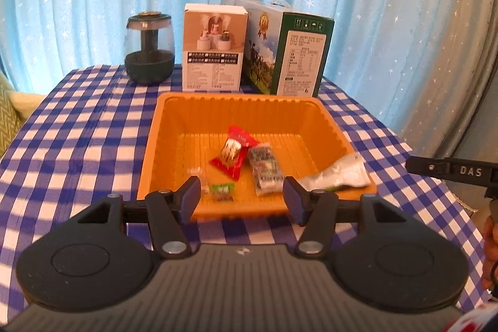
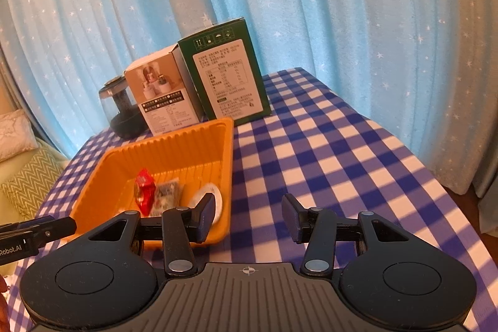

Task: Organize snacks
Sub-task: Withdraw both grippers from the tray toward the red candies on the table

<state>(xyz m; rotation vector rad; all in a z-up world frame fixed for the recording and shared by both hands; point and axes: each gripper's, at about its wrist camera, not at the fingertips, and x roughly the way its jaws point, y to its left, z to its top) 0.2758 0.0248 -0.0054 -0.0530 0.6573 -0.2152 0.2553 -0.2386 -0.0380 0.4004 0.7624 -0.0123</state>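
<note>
An orange tray (image 1: pixel 174 120) sits on the checked tablecloth. In it lie a red snack packet (image 1: pixel 235 153), a black-and-white packet (image 1: pixel 264 167), a small green candy (image 1: pixel 221 192) and a small clear wrapper (image 1: pixel 199 176). A white-and-green packet (image 1: pixel 337 173) rests on the tray's right rim. My left gripper (image 1: pixel 241 199) is open and empty over the tray's near edge. My right gripper (image 2: pixel 249 221) is open and empty, just right of the tray (image 2: pixel 186 145), where the red packet (image 2: pixel 143 190) and the white packet (image 2: pixel 208 198) show.
Behind the tray stand a dark glass jar (image 1: pixel 150 50), a white box (image 1: pixel 213 47) and a green box (image 1: pixel 288 49). A blue starry curtain hangs behind. The right gripper's arm (image 1: pixel 451 171) shows at the right edge. A green cushion (image 2: pixel 28 185) lies left of the table.
</note>
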